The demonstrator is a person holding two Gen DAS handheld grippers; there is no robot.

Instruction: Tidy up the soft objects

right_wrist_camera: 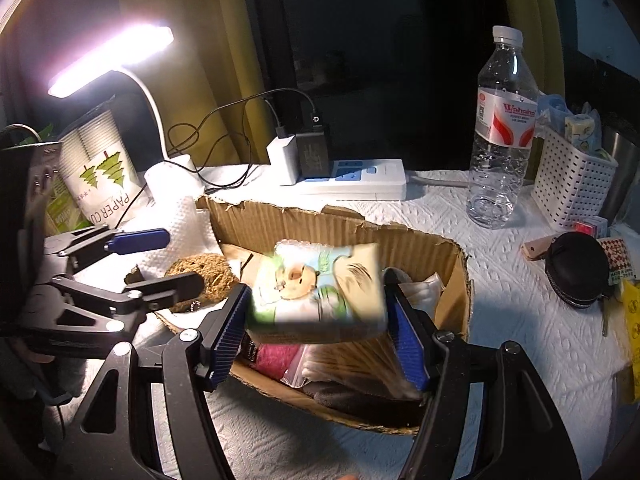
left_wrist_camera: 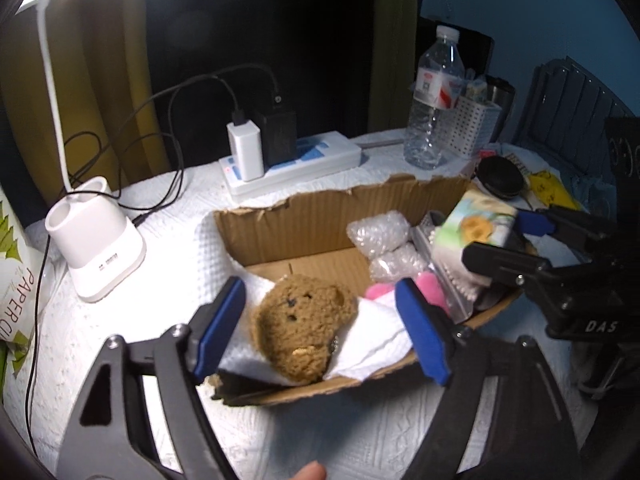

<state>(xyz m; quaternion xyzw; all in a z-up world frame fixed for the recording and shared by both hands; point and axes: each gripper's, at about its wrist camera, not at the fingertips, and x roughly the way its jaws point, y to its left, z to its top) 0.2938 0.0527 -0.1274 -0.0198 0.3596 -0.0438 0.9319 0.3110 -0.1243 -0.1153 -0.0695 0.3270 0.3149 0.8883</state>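
A brown plush bear (left_wrist_camera: 304, 328) lies on white tissue in the near left corner of a torn cardboard box (left_wrist_camera: 320, 208). My left gripper (left_wrist_camera: 320, 332) stands open around it, and neither blue pad touches the plush. In the right wrist view the bear (right_wrist_camera: 208, 276) shows just past the left gripper (right_wrist_camera: 172, 260). My right gripper (right_wrist_camera: 316, 336) is shut on a soft tissue pack (right_wrist_camera: 316, 288) with a cartoon print, held over the right half of the box (right_wrist_camera: 320, 220). From the left wrist view the pack (left_wrist_camera: 476, 224) sits in the right gripper (left_wrist_camera: 500, 238).
Bubble-wrap bundles (left_wrist_camera: 378, 232), a pink fluffy thing (left_wrist_camera: 430, 284) and plastic bags fill the box's right side. Behind it stand a power strip (right_wrist_camera: 360, 180), a water bottle (right_wrist_camera: 500, 140) and a white basket (right_wrist_camera: 568, 184). A desk lamp (left_wrist_camera: 96, 248), a paper-cup pack (right_wrist_camera: 100, 168) and a black pouch (right_wrist_camera: 576, 268) flank it.
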